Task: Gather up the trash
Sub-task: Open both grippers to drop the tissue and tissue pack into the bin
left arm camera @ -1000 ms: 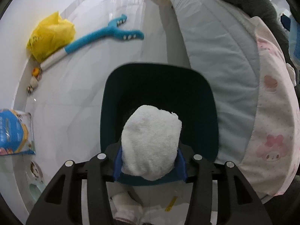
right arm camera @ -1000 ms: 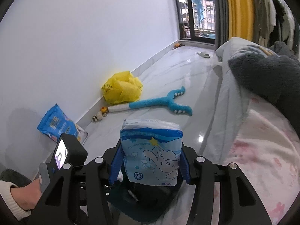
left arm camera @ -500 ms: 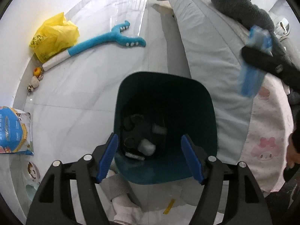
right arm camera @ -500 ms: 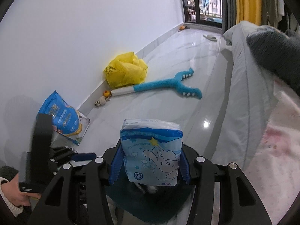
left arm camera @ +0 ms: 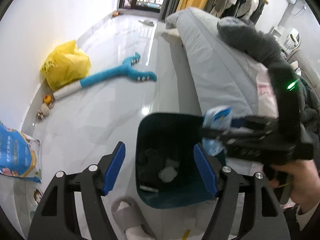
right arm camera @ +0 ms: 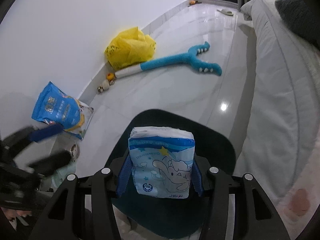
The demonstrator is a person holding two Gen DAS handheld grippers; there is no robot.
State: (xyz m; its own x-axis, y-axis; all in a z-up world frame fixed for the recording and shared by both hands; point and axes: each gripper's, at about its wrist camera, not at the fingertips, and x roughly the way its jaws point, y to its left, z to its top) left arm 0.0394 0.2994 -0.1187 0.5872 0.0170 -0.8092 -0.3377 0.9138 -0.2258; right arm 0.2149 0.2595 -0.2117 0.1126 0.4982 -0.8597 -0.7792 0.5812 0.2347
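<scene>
On my right runs the bed [left arm camera: 210, 68], grey-sheeted, with a dark fuzzy blanket [left arm camera: 246, 38] heaped on it. The pale floor [left arm camera: 112, 108] stretches to the white wall, where I see a yellow bag [left arm camera: 64, 68], a long blue plush toy [left arm camera: 120, 74] lying beside it, and a blue printed bag [right arm camera: 58, 108] nearer to me.

Right below my grippers stands the dark teal bin [left arm camera: 170, 200], close against the bed's edge. Through the left camera I can see a crumpled white wad [left arm camera: 168, 173] lying at its bottom among some dark objects I cannot make out. A grey slipper [left arm camera: 128, 214] sits on the floor touching the bin's near side.

My left gripper [left arm camera: 160, 169] hangs over the bin with its blue pads wide apart and nothing between them. My right gripper [right arm camera: 160, 172] is clamped on a small blue-and-white tissue pack [right arm camera: 162, 162] printed with a cartoon animal, held upright above the bin's opening; from the left view it sits over the bin's rim on the bed side.
</scene>
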